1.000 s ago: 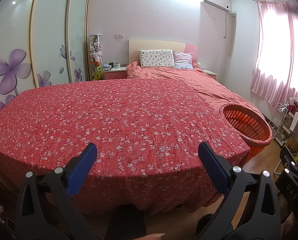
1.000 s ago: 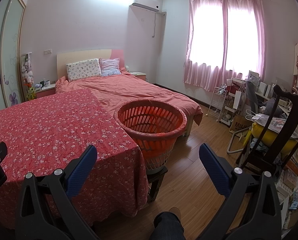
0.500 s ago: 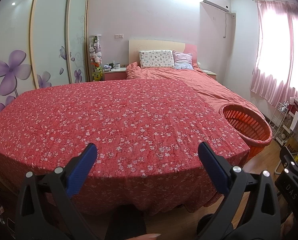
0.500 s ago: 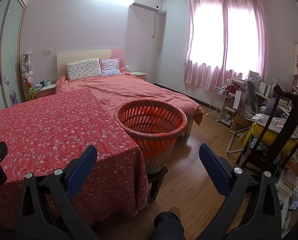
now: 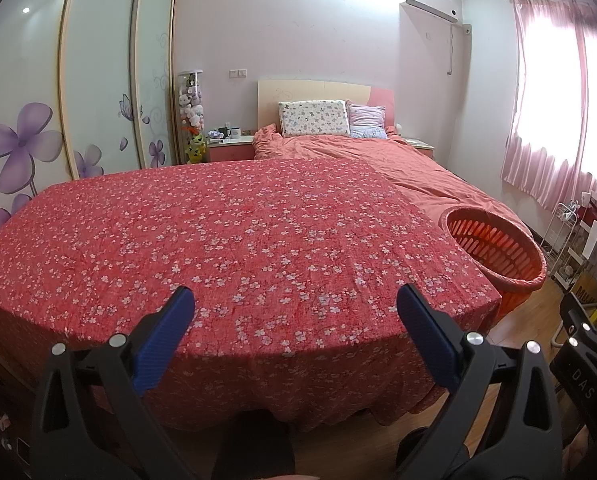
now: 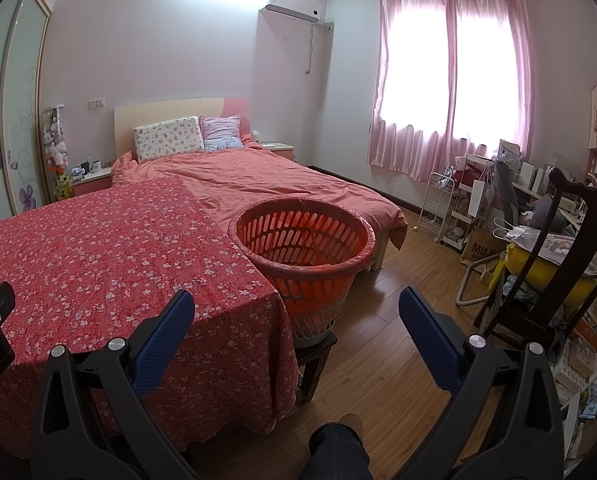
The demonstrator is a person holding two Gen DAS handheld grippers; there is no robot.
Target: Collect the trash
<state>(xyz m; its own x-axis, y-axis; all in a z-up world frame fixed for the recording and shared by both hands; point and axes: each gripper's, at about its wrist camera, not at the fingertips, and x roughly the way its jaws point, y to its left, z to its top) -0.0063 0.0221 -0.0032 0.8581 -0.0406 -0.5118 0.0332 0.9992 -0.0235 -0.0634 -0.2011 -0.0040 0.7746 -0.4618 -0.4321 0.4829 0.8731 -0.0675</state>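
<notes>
Red floral cloth point(image 5: 234, 240) covers the table; no trash shows on it in either view. Left gripper point(image 5: 294, 308) hangs over its near edge, blue pads spread apart, holding nothing. Right gripper point(image 6: 296, 312) likewise wide apart and empty, aimed toward the orange basket point(image 6: 302, 240), which sits on a low stool point(image 6: 314, 356) just beside the table corner.

Risk: the stool looks narrow under the basket, so a hard drop or nudge could tip it.

Hidden: the basket bottom and the floor under the cloth. Clutter by the chair point(image 6: 554, 256) is too jumbled to sort.
</notes>
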